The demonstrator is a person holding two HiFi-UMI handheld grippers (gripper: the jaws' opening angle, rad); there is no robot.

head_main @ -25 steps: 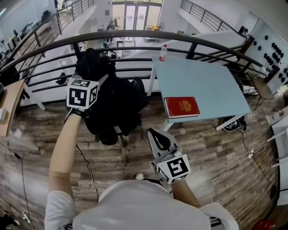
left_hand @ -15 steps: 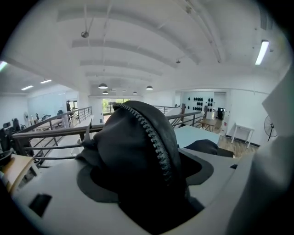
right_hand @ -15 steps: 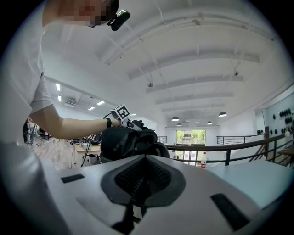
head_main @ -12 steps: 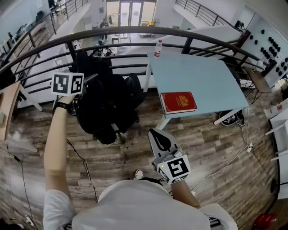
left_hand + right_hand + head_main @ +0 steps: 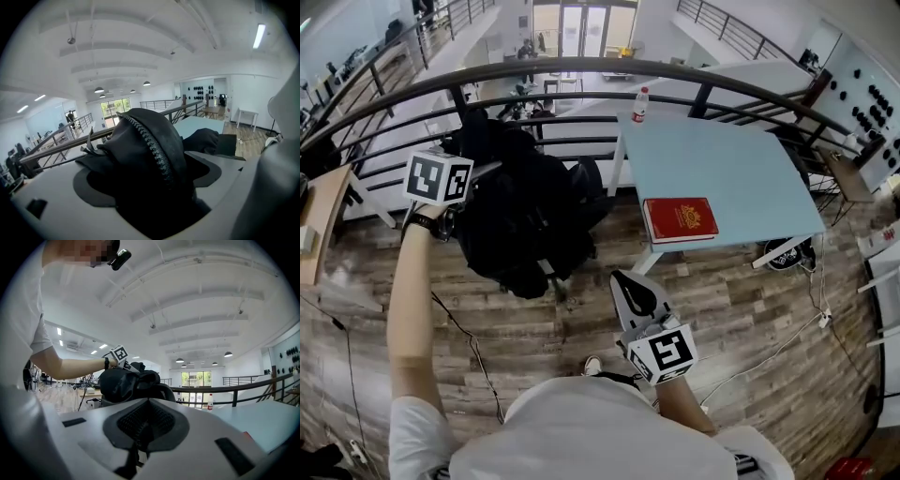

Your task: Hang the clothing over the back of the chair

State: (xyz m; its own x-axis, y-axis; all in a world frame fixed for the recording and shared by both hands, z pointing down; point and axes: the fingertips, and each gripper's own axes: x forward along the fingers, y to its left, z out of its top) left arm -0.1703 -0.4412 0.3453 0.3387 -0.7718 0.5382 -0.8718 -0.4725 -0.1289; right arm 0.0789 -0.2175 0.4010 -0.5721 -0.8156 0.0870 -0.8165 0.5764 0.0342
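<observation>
As the left hand-held gripper [image 5: 473, 171] has just spread its jaws wide, the black clothing [image 5: 525, 220] is released, with zipper fabric lying loose between them. It's draped over the chair [image 5: 549, 272] back, beside the desk [image 5: 722, 178]. Right hand-held gripper [image 5: 625, 281] is clenched and empty. Hang looks done; next, back the left out.

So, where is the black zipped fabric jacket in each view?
Head view: black zipped fabric jacket, left of centre.
Left gripper view: jacket fills the middle.
Right gripper view: jacket left of centre, small.
Shared landmark: pale blue rectangular table, to the jacket's right in all three.
</observation>
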